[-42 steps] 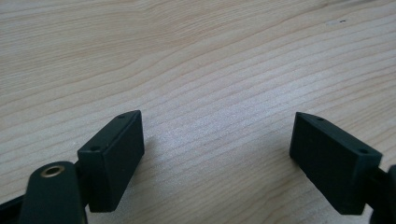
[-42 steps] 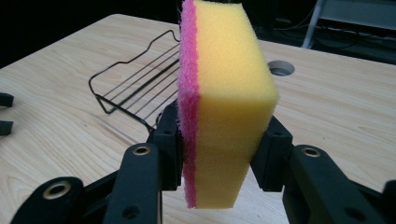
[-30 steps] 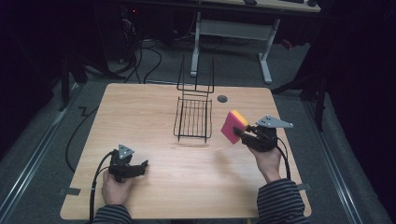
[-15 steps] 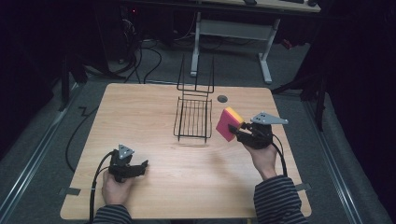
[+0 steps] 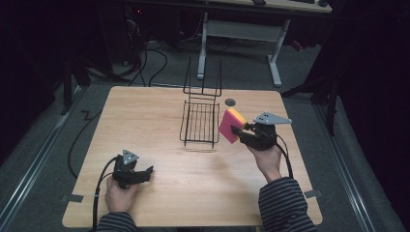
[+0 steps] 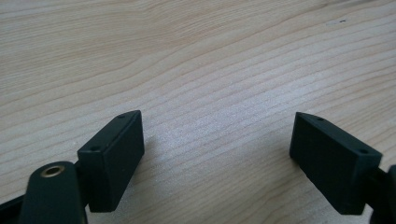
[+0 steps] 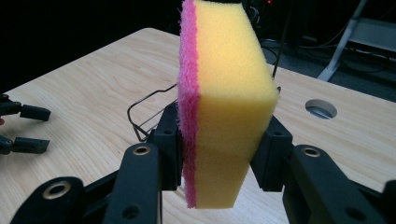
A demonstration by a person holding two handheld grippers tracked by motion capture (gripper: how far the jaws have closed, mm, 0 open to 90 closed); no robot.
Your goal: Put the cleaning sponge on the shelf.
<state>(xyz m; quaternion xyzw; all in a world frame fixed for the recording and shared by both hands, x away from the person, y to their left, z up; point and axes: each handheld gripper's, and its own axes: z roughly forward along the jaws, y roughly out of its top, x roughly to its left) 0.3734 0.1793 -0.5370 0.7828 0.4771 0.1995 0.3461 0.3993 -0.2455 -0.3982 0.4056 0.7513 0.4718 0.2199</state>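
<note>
Pale wooden counter (image 5: pixel 159 121) carries a black wire basket (image 5: pixel 199 123), beside which the right hand-held gripper (image 5: pixel 237 130) clamps a yellow-and-pink foam sponge (image 5: pixel 231 124), while the left hand-held gripper (image 5: pixel 149 170) rests open.

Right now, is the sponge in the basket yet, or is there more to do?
Not yet. Done: the right gripper has picked up the sponge and pinches it between its jaws, off the table. In hand: it holds the sponge on edge right beside the wire basket. Left: probably to put it in the basket and let go. The left gripper rests open on the table.
</note>
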